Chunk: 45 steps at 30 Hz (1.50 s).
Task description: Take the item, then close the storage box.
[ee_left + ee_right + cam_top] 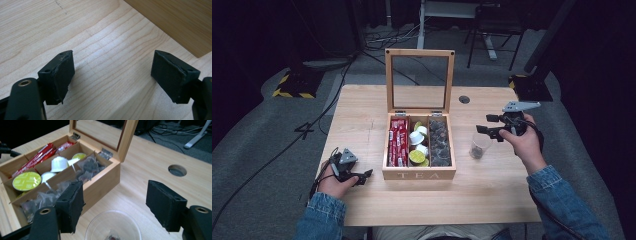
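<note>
A wooden tea box [418,174] marked TEA stands open mid-table, its glass lid [419,80] upright. It holds red sachets [398,141], white and green capsules [418,146] and dark tea bags [439,142]. A clear plastic cup [479,145] stands just right of the box, something small and dark in its bottom [113,236]. My right gripper [485,124] hovers open just above the cup [112,225], nothing between its jaws. My left gripper [363,177] rests open on the table, left of the box's front corner [175,22], with bare wood between its pads [62,75].
A round cable hole [464,99] sits in the table behind the cup. Beyond the table lie grey floor mats, cables, a yellow-and-black striped stand base [292,87] and desk legs [487,42]. Bare table surface [357,120] lies left of the box.
</note>
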Each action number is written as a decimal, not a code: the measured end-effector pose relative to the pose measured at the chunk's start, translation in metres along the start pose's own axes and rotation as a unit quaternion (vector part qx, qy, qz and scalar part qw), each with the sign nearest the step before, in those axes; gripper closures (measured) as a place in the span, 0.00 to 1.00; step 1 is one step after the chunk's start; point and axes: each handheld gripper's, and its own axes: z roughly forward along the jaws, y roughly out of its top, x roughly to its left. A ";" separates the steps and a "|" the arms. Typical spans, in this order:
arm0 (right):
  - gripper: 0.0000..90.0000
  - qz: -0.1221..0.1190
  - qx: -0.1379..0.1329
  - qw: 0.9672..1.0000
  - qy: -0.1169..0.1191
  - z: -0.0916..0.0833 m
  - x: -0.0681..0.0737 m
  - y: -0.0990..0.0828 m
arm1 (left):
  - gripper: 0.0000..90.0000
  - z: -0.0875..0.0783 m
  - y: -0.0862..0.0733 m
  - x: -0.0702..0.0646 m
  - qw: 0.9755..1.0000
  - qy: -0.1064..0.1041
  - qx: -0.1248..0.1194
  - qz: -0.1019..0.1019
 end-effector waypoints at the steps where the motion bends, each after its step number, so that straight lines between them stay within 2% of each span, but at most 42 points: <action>1: 0.34 0.000 -0.004 1.000 -0.001 0.000 -0.001 0.003 | 0.21 0.000 0.001 0.000 1.000 0.000 0.002 0.002; 10: 0.33 0.004 -0.031 1.000 -0.003 0.001 -0.012 0.031 | 0.21 0.001 0.001 0.000 1.000 0.000 0.003 0.004; 15: 0.30 -0.004 -0.040 0.999 -0.008 0.010 -0.018 0.055 | 0.21 0.001 0.001 0.000 1.000 0.000 0.002 0.003; 18: 0.30 -0.007 -0.043 0.999 -0.007 0.014 -0.021 0.063 | 0.21 0.001 0.001 0.000 1.000 0.001 0.003 0.003; 19: 0.27 0.003 -0.050 0.999 -0.012 0.019 -0.024 0.072 | 0.21 0.001 0.001 0.000 1.000 0.001 0.003 0.002; 20: 0.27 0.003 -0.050 0.999 -0.012 0.019 -0.024 0.072 | 0.21 0.001 0.001 0.000 1.000 0.000 0.003 0.001; 21: 0.24 0.015 -0.059 0.998 -0.025 0.023 -0.027 0.078 | 0.21 0.001 0.001 0.000 1.000 0.000 0.003 0.001; 28: 0.30 0.011 -0.060 0.998 -0.017 0.035 -0.037 0.100 | 0.21 0.001 0.001 -0.002 1.000 0.005 0.002 -0.003; 31: 0.34 -0.001 -0.064 0.998 -0.011 0.044 -0.041 0.116 | 0.21 0.001 0.001 -0.002 1.000 0.006 0.002 -0.005; 32: 0.34 -0.001 -0.064 0.998 -0.011 0.044 -0.041 0.116 | 0.21 0.001 0.001 -0.002 1.000 0.006 0.002 -0.005; 33: 0.37 -0.013 -0.055 0.998 -0.014 0.048 -0.042 0.121 | 0.21 0.001 0.001 -0.002 1.000 0.006 0.002 -0.005; 37: 0.44 -0.026 -0.047 0.998 -0.019 0.054 -0.043 0.129 | 0.21 0.001 0.001 -0.002 1.000 0.006 0.002 -0.005; 45: 0.49 -0.010 -0.052 0.999 -0.006 0.073 -0.053 0.148 | 0.21 0.001 0.001 -0.002 1.000 0.006 0.002 -0.006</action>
